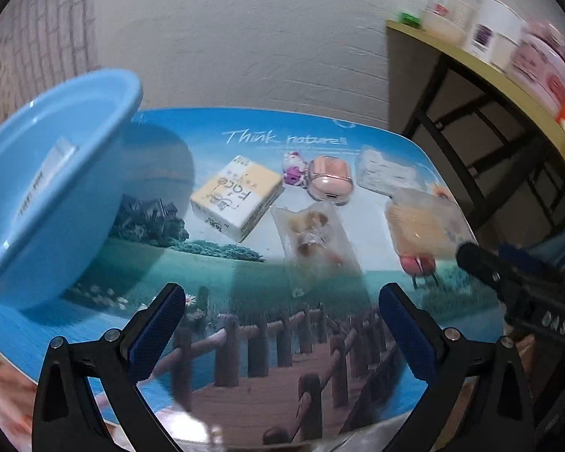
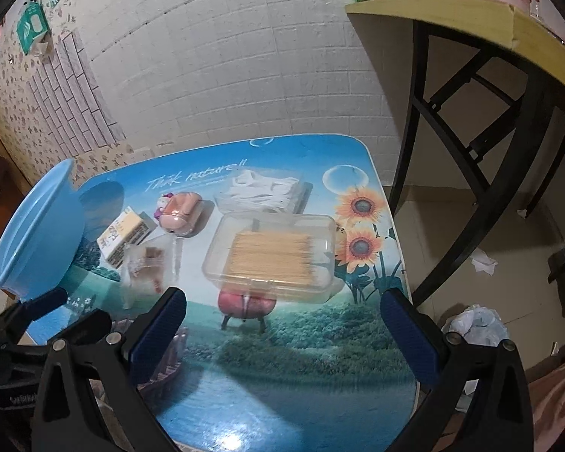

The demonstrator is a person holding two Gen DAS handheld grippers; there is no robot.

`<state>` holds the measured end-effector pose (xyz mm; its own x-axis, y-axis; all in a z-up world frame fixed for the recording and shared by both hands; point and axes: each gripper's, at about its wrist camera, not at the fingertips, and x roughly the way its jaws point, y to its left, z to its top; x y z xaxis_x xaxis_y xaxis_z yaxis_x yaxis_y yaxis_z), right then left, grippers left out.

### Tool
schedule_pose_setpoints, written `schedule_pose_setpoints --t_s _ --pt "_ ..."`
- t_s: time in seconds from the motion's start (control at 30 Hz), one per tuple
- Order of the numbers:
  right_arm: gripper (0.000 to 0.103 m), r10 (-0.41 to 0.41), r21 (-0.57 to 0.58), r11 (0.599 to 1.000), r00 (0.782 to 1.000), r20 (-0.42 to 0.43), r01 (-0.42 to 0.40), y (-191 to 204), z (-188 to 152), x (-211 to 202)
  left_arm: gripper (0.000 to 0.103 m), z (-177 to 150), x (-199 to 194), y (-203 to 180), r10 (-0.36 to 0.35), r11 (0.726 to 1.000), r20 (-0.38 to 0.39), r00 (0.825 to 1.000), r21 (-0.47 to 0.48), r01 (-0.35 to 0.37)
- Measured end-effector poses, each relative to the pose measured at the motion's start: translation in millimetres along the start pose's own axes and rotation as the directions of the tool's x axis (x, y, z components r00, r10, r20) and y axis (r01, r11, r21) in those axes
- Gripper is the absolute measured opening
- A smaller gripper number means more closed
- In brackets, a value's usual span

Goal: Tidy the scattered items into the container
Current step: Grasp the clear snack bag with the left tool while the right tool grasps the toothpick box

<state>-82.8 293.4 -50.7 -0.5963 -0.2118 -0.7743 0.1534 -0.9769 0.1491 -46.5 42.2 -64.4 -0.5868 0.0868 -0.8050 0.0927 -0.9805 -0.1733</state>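
Note:
A light blue basin (image 1: 49, 184) stands at the table's left; it also shows in the right wrist view (image 2: 34, 233). Scattered on the picture-printed table (image 1: 245, 278) lie a yellow-white box (image 1: 237, 196), a pink earbud case (image 1: 329, 182) with a cat charm (image 1: 293, 169), a clear packet with a small toy (image 1: 312, 241), a clear box of toothpicks (image 2: 275, 252) and a clear box of white items (image 2: 263, 192). My left gripper (image 1: 282, 324) is open and empty above the table's near part. My right gripper (image 2: 282, 324) is open and empty, just short of the toothpick box.
A taller table with a yellow top and black legs (image 2: 471, 22) stands to the right, carrying bowls and containers. Crumpled paper (image 2: 474, 324) lies on the floor beside the table. A white brick-pattern wall (image 2: 245, 56) is behind.

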Motion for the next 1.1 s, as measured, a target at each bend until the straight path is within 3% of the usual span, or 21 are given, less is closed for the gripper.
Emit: schedule_pose_setpoints --t_s 0.23,0.5,0.63,0.83,0.93,1.07,1.1 --pt "0.103 -0.002 0.007 1.0 1.0 -0.016 0.002 -7 3 15 0.103 4 25 -7 0.014 0.999 -0.056 0.998 -0.046 -0.016" --pt "0.103 0.006 0.012 1.0 1.0 -0.015 -0.006 -16 9 21 0.103 12 37 -14 0.025 0.997 -0.057 0.998 -0.069 -0.029" --pt "0.103 0.003 0.017 1.0 1.0 -0.01 -0.003 -19 11 22 0.103 14 42 -20 0.09 0.992 -0.042 0.995 -0.086 -0.094" --pt "0.103 0.006 0.01 1.0 1.0 -0.014 -0.006 -17 12 25 0.103 12 51 -37 0.207 0.978 -0.036 0.978 -0.019 -0.208" --pt "0.103 0.004 0.01 1.0 1.0 -0.02 -0.004 -17 12 28 0.102 10 52 -40 0.219 0.976 -0.018 0.976 -0.002 -0.219" --pt "0.103 0.002 0.011 1.0 1.0 -0.027 -0.002 -17 12 30 0.088 10 49 -42 0.215 0.977 0.009 0.977 0.006 -0.215" --pt "0.103 0.004 0.011 1.0 1.0 -0.029 -0.003 -17 11 31 0.077 9 47 -40 0.209 0.978 0.018 0.978 0.011 -0.209"
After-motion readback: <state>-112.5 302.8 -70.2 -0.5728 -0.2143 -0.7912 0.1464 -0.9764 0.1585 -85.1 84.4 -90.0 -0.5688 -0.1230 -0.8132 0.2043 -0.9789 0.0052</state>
